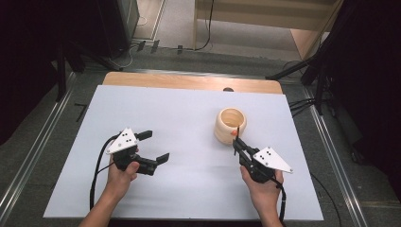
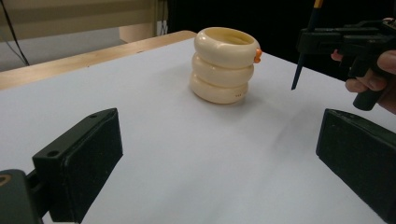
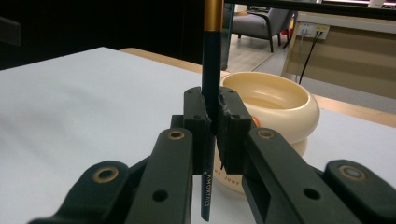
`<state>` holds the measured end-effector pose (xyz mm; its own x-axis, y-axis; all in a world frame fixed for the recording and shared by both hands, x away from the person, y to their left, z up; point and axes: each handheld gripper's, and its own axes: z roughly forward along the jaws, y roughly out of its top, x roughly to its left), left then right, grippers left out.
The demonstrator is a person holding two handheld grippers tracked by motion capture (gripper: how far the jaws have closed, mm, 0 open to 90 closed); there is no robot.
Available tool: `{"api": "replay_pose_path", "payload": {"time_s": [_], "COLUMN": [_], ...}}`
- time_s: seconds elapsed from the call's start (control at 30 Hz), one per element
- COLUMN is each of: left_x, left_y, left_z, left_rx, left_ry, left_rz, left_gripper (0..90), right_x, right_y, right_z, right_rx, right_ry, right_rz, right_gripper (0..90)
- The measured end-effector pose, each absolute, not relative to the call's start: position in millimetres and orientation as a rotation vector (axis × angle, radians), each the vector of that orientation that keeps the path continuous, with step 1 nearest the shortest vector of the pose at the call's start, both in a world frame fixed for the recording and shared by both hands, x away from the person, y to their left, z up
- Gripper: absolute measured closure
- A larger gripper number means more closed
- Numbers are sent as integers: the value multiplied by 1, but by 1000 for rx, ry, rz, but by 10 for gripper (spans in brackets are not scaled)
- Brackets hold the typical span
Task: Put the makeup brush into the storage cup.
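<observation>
Right tongs (image 3: 212,126): the jaws are pressed together on a dark pencil (image 3: 211,79), which we see standing nearly upright between the pads, its gold-coloured band above them and its printed shaft running down below; in the high view the same tongs (image 1: 238,142) sit just beside the cream holder (image 1: 230,125), the pencil's upper end rising against the holder's near wall. We judge the pencil light, stiff and slender; its lacquered shaft looks smooth, so it may pivot or slide in a pinch this narrow; the hold is best kept near the middle of the shaft, as here, where the pads meet flat and the ends stay free. The point, seen in the left gripper view on the pencil (image 2: 304,46), faces downward and would chip if struck against the surface (image 1: 189,123) or the holder's rim.

Left tongs (image 1: 156,145): the jaws are spread wide with nothing between them, resting low over the surface well apart from the holder; the hand (image 1: 122,176) grips the handle from behind.

Holder (image 2: 224,65): a ribbed cream cup of three stacked bulges, upright, open at the top, with a small orange mark at its rim; whether it is ceramic or plastic we cannot tell; we judge it rigid but easily tipped if nudged at the lip, so the pencil should enter from above, clear of the wall.
</observation>
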<state>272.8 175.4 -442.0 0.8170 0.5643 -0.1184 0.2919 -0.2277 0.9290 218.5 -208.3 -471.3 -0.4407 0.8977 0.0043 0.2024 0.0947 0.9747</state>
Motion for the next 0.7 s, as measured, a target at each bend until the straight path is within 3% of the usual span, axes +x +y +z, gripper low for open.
{"api": "replay_pose_path", "payload": {"time_s": [0.7], "left_x": [259], "left_y": [234], "left_z": [-466], "left_rx": [1748], "left_ry": [786], "left_rz": [341], "left_gripper": [13], "right_x": [234], "right_y": [-217], "right_z": [-458], "right_rx": [1120], "right_ry": [1689], "right_rz": [1435], "right_gripper": [844]}}
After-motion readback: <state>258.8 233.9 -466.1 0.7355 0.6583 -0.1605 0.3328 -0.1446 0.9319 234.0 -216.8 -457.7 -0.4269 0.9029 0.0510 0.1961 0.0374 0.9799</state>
